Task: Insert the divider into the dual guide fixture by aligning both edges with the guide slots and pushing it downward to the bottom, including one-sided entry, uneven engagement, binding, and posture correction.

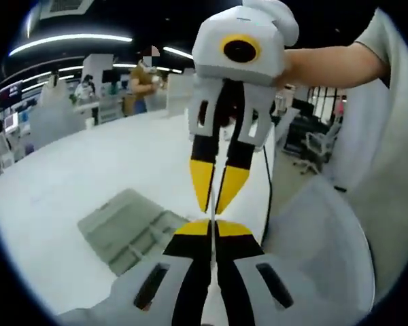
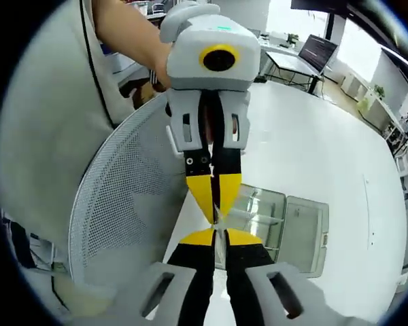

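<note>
**Grippers.** Two counted, held tip to tip above the table.
- The left gripper (image 1: 211, 229) has its yellow-tipped jaws drawn narrow, almost together.
- The right gripper (image 2: 217, 238) is set the same way.
- A thin pale sliver runs between each pair of jaws. Whether either pair pinches anything cannot be told.
- Each gripper enters the other's view from above, with a bare forearm (image 1: 330, 64) behind it.

**Task item.**
- One grey guide fixture (image 2: 302, 234) lies flat on the white table (image 1: 61, 176), near the edge closest to the person. It sits below and to one side of the meeting tips and touches neither gripper.
- In the left gripper view its ribbed, slotted face is visible.
- In the right gripper view a clear glassy panel (image 2: 258, 210) sits at the fixture's end nearest the grippers. Whether this is the divider, or whether it is seated in the slots, cannot be told.

**Surroundings.**
- One white mesh chair back (image 2: 122, 204) stands just beside the table edge, between the person and the fixture side.
- The person's pale shirt (image 2: 47, 136) is close behind the chair back.
- One dark screen (image 2: 319, 47) stands at the table's far edge, well apart from the fixture.
- In the left gripper view one further person (image 1: 144, 85) stands beyond the far edge of the table, under long ceiling lights (image 1: 68, 44).
- One office chair (image 1: 319, 146) stands off to the side.

**Obstruction.** Each view's opposing gripper covers the space directly over the table centre.
</note>
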`<control>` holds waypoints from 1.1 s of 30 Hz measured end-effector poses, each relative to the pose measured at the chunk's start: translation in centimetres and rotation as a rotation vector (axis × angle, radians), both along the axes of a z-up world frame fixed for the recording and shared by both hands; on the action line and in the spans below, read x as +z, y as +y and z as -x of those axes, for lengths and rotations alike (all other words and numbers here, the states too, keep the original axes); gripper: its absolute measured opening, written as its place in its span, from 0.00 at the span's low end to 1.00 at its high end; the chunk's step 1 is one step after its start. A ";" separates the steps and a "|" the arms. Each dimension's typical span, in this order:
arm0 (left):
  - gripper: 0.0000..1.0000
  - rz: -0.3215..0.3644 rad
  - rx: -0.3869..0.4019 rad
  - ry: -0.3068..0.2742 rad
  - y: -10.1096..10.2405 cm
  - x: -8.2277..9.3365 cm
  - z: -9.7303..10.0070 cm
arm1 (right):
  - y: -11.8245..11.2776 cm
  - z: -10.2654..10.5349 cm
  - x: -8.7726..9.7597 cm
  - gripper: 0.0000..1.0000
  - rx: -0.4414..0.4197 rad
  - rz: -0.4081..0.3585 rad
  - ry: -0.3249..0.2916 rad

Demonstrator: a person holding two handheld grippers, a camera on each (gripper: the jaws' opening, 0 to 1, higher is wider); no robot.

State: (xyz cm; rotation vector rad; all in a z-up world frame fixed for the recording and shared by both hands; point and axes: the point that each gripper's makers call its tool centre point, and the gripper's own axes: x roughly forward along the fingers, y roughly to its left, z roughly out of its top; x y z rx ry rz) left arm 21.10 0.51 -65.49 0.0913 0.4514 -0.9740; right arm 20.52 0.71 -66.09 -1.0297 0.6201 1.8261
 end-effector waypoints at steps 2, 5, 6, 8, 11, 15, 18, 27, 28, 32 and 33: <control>0.00 -0.001 -0.006 -0.006 0.1 0.0 0.0 | 0.0 0.1 -0.1 0.00 0.007 0.000 0.009; 0.00 0.003 -0.011 -0.012 0.0 0.0 0.1 | 0.0 0.1 -0.1 0.00 -0.001 0.004 0.017; 0.00 0.003 -0.012 -0.014 -0.1 0.1 0.2 | 0.0 0.1 -0.1 0.00 -0.005 0.006 0.024; 0.00 0.001 -0.015 -0.019 -0.1 0.0 0.2 | 0.0 0.1 -0.2 0.00 0.003 0.008 0.023; 0.00 -0.002 -0.020 -0.023 -0.2 0.0 0.2 | -0.1 0.2 -0.2 0.00 0.003 0.013 0.028; 0.00 -0.007 -0.029 -0.034 -0.4 0.2 0.3 | -0.1 0.2 -0.1 0.00 -0.012 0.019 0.050; 0.00 -0.020 -0.039 -0.045 -0.5 0.2 0.4 | -0.1 0.3 -0.1 0.00 -0.017 0.020 0.059; 0.00 -0.019 -0.039 -0.055 -0.5 0.2 0.2 | -0.3 0.2 -0.1 0.00 -0.034 0.022 0.070; 0.00 -0.017 -0.038 -0.054 -0.6 0.2 0.2 | -0.3 0.2 -0.1 0.00 -0.038 0.024 0.074; 0.00 -0.001 -0.028 -0.039 -0.6 0.1 0.3 | -0.4 0.3 -0.1 0.00 -0.058 0.034 0.091; 0.00 0.007 -0.021 -0.033 -0.6 0.1 0.2 | -0.4 0.2 -0.1 0.00 -0.062 0.032 0.094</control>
